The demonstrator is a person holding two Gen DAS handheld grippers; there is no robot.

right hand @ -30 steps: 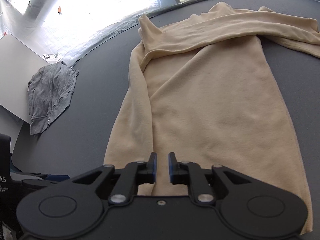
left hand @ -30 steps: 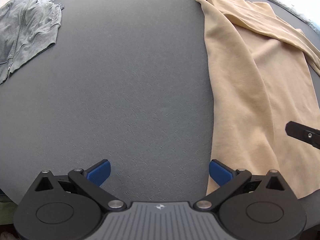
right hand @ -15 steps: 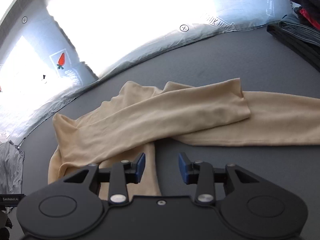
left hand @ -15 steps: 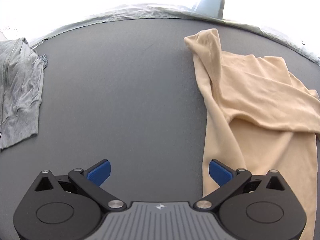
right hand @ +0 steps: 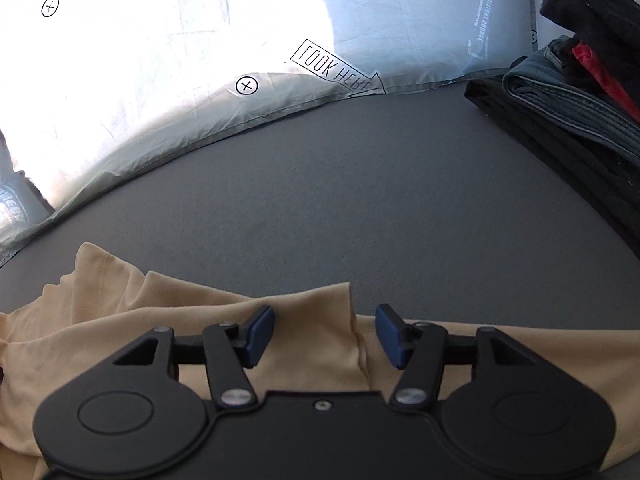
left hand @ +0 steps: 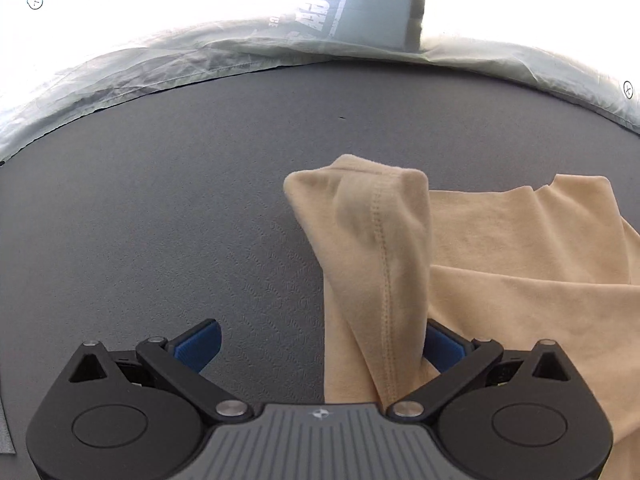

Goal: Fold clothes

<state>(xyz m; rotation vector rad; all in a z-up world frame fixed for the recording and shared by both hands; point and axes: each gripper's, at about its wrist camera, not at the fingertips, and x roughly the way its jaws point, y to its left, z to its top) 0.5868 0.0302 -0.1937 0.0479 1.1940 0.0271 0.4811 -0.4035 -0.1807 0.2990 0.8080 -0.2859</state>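
Both grippers' fingers gape empty: right gripper [right hand: 325,336], jaws opening, straddles the tan knit shirt's [right hand: 312,320] sleeve cuff at twelve o'clock; left gripper [left hand: 320,346] faces its shoulder fold, running twelve-to-six.

grey mat [left hand: 160,220], printed plastic sheet [right hand: 280,92]
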